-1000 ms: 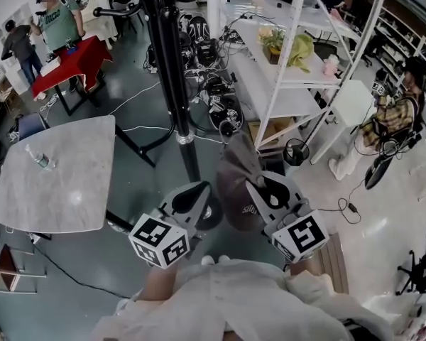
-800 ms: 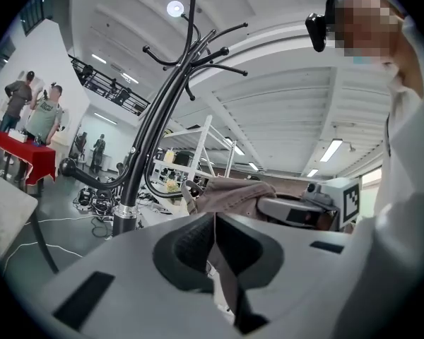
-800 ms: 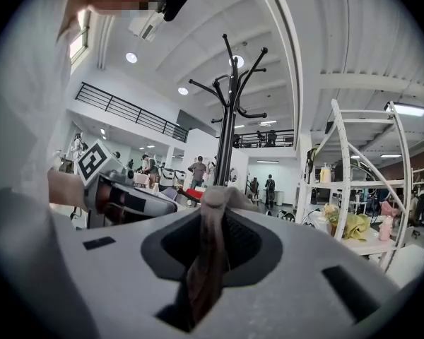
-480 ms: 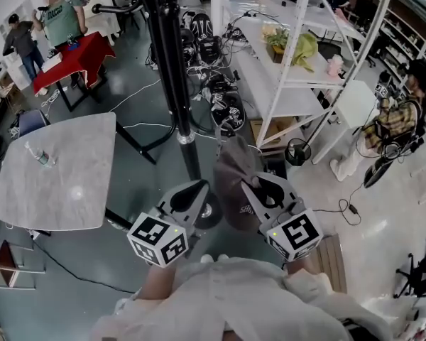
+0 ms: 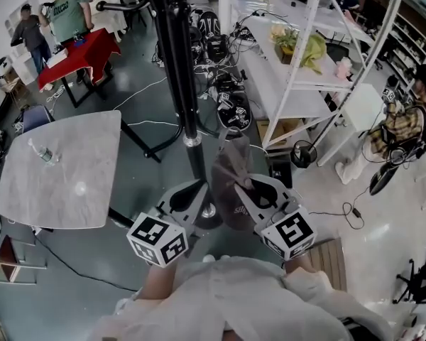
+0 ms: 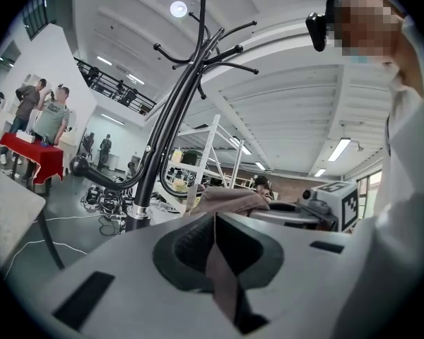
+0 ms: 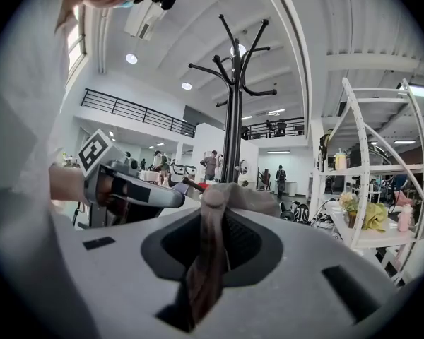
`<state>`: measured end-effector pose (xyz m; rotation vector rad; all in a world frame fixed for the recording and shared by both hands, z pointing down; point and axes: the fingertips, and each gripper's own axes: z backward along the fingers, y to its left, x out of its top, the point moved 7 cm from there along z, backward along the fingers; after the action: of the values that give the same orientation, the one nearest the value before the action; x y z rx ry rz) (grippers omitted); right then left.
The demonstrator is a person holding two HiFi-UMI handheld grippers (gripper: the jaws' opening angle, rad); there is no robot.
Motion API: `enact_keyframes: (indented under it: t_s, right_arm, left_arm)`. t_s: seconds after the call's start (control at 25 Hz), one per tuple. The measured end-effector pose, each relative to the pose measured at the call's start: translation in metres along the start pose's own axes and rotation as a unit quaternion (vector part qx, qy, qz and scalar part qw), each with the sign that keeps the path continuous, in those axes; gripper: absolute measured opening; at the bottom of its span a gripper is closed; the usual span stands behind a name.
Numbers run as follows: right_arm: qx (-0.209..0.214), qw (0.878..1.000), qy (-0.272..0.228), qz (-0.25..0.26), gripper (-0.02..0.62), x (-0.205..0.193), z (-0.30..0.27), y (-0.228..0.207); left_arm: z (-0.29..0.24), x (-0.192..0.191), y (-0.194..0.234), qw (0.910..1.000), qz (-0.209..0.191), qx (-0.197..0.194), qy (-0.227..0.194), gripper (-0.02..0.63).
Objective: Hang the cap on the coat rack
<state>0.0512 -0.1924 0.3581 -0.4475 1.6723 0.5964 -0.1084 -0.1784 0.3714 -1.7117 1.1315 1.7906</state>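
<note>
A brown-grey cap [image 5: 232,178] hangs from my right gripper [image 5: 250,189], which is shut on its crown fabric; in the right gripper view the cloth [image 7: 210,246] is pinched between the jaws with the top button showing. The left gripper [image 5: 197,189] is just left of the cap, jaws together, with nothing clearly held. In the left gripper view the cap [image 6: 225,200] shows just past its tips. The black coat rack [image 5: 179,69] stands right ahead, its pole between and beyond both grippers. Its curved hooks [image 7: 233,66] are high above, and the rack's hooks [image 6: 208,48] show in the left gripper view too.
A grey marble table [image 5: 64,183] with a bottle [image 5: 42,153] stands at the left. White shelving [image 5: 298,77] is at the right, with helmets and cables [image 5: 224,94] on the floor. Two people stand by a red table [image 5: 82,52]; another person [image 5: 405,116] sits far right.
My right gripper and the cap have shifted a little left, closer to the rack's pole. The left gripper has barely shifted in the picture.
</note>
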Motion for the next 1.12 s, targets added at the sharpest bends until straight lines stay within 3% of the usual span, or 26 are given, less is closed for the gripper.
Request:
enact_keyframes:
  t_s: [0.44,1.12]
  right_arm:
    - [0.028,0.999,0.027,-0.015,0.049,-0.020,-0.018,0.003]
    - [0.005,0.999,0.051,-0.005,0.049,-0.033,-0.001,-0.009]
  left_arm:
    - [-0.005,-0.005,0.011,0.9999,0.007,0.005,0.012,0.015]
    - [-0.017,-0.011,0.010,0.9996,0.015,-0.007,0.021,0.015]
